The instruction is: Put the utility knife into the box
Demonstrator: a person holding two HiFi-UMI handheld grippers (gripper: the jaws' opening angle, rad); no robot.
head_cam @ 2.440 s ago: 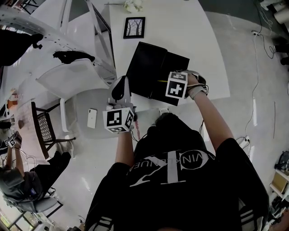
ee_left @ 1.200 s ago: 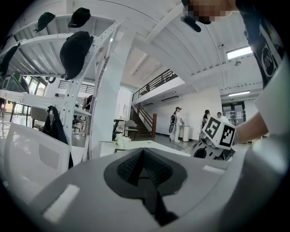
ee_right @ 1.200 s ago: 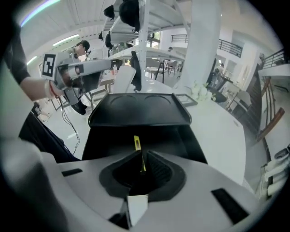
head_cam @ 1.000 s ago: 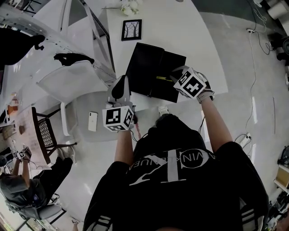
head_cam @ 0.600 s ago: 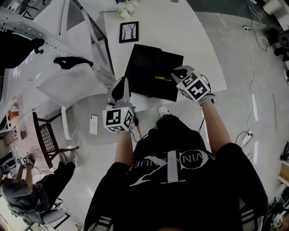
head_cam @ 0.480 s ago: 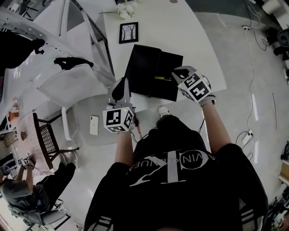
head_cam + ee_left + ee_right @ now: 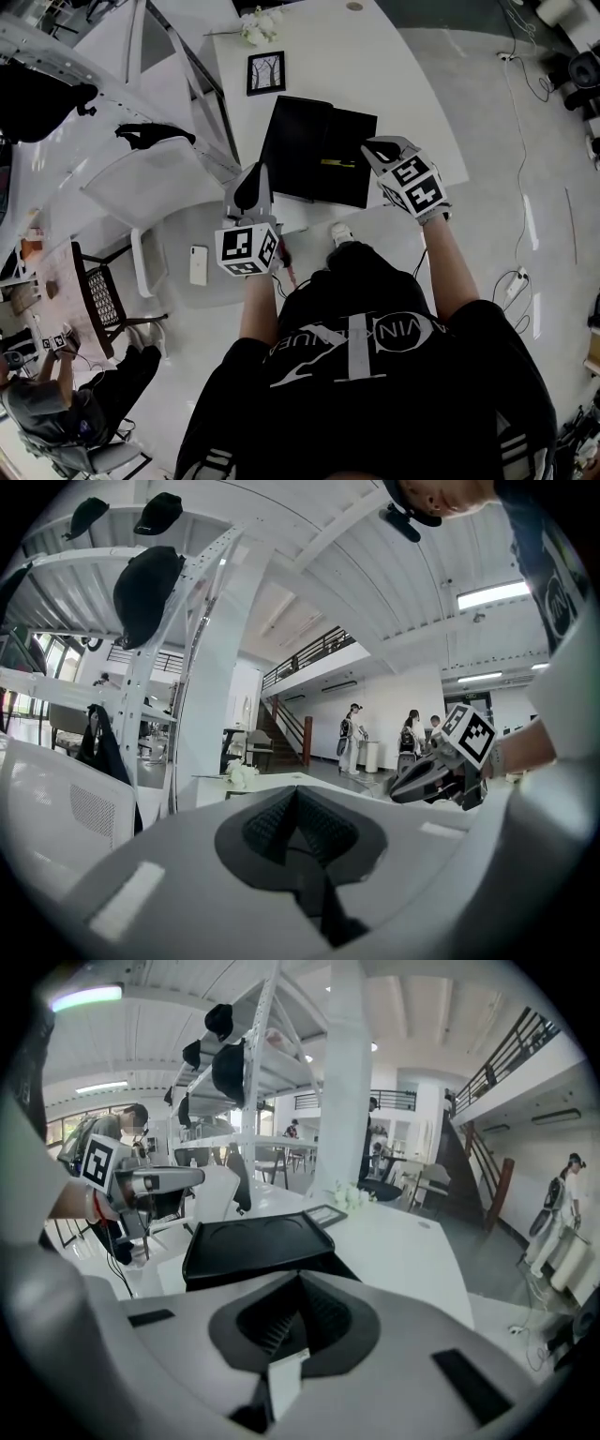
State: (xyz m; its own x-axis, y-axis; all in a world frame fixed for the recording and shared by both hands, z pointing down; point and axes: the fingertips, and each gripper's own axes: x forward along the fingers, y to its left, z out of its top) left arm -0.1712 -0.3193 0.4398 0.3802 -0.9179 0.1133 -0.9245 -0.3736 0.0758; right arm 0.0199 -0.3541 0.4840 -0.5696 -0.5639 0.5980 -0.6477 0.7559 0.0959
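Note:
An open black box (image 7: 298, 141) lies in two halves on the white table (image 7: 412, 84). The yellow utility knife (image 7: 337, 162) rests inside its right half (image 7: 349, 186). Just beyond that half's right edge, my right gripper (image 7: 377, 146) is shut and holds nothing. In the right gripper view its jaws (image 7: 300, 1279) meet above the black box (image 7: 253, 1241). My left gripper (image 7: 255, 171) is shut and empty, hovering off the table's near-left edge beside the box. Only the room shows past my left gripper (image 7: 295, 794).
A framed picture (image 7: 265, 72) and white flowers (image 7: 255, 25) sit at the table's far end. A white chair (image 7: 141, 173) and a phone (image 7: 198, 264) on the floor lie to the left. White shelving (image 7: 84, 56) with black caps stands at far left.
My right gripper was over the box's right half, then drew back to the right and toward me, leaving the knife lying inside. The left gripper stayed put.

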